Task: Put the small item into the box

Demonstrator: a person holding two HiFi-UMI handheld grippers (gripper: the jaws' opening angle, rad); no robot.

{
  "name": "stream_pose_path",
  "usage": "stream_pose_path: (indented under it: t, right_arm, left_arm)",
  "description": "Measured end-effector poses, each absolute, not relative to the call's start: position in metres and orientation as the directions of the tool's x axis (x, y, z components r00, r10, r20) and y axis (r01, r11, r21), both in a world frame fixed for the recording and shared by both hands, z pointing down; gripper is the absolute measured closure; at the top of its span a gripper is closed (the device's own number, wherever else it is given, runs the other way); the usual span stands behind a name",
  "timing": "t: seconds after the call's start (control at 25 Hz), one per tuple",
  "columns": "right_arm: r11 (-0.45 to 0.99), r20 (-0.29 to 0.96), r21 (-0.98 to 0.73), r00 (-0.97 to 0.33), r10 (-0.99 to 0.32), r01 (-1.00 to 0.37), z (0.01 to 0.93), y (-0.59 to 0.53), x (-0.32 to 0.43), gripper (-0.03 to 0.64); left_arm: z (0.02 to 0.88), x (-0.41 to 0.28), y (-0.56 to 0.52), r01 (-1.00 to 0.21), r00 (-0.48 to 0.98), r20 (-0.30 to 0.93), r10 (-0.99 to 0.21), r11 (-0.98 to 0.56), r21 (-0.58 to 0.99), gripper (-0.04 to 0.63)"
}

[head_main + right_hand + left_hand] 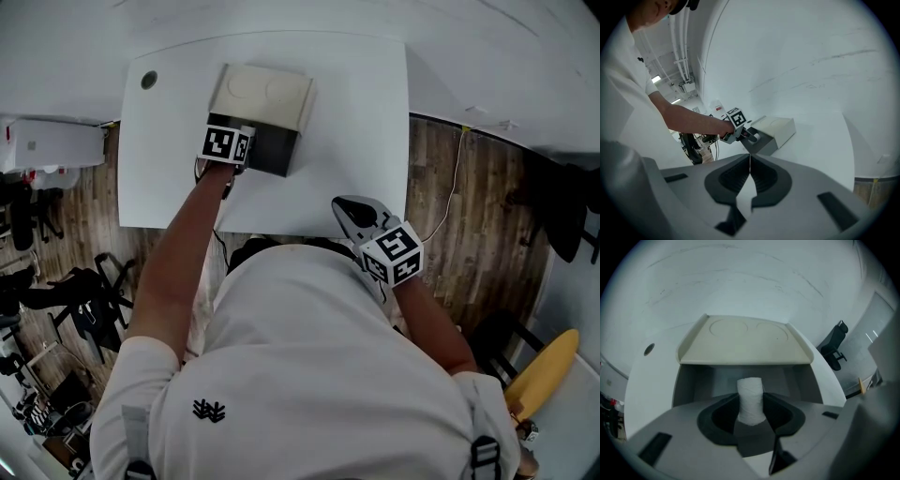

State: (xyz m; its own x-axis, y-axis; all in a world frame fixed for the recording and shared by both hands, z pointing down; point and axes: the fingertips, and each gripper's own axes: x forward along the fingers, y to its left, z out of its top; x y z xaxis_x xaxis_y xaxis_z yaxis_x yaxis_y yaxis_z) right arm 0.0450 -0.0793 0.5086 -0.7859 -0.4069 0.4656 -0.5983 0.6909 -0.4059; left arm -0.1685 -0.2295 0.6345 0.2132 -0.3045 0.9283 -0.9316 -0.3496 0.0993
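Note:
My left gripper (751,416) is shut on a small white spool of thread (750,398), which stands upright between the pads. It hovers at the front of the open grey box (693,380), whose cream lid (743,341) is folded back behind it. In the head view the left gripper (249,152) sits over the box's dark inside (274,152) on the white table (347,122). My right gripper (356,214) rests near the table's front edge, shut with nothing in it (749,176). From the right gripper view, the box (777,132) and the spool (756,137) show at a distance.
A round cable hole (148,80) is in the table's far left corner. Office chairs (89,291) and clutter stand on the wooden floor at the left. A cable (453,187) hangs off the table's right side.

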Motion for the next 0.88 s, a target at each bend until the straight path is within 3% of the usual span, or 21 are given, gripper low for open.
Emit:
stream_pose_path:
  t: [0.28, 0.88]
  right_arm:
    - [0.679, 0.464, -0.409, -0.78, -0.42, -0.609, 0.5077, -0.0862, 0.0509, 0.609]
    - [0.677, 0.456, -0.41, -0.78, -0.428, -0.612, 0.5075, -0.0878, 0.05, 0.609]
  left_arm:
    - [0.6419, -0.1706, -0.2254, -0.929, 0.158, 0.961, -0.227, -0.365, 0.066, 0.423]
    - [0.6387, -0.1712, -0.2236, -0.925, 0.163, 0.958, -0.235, -0.375, 0.065, 0.367]
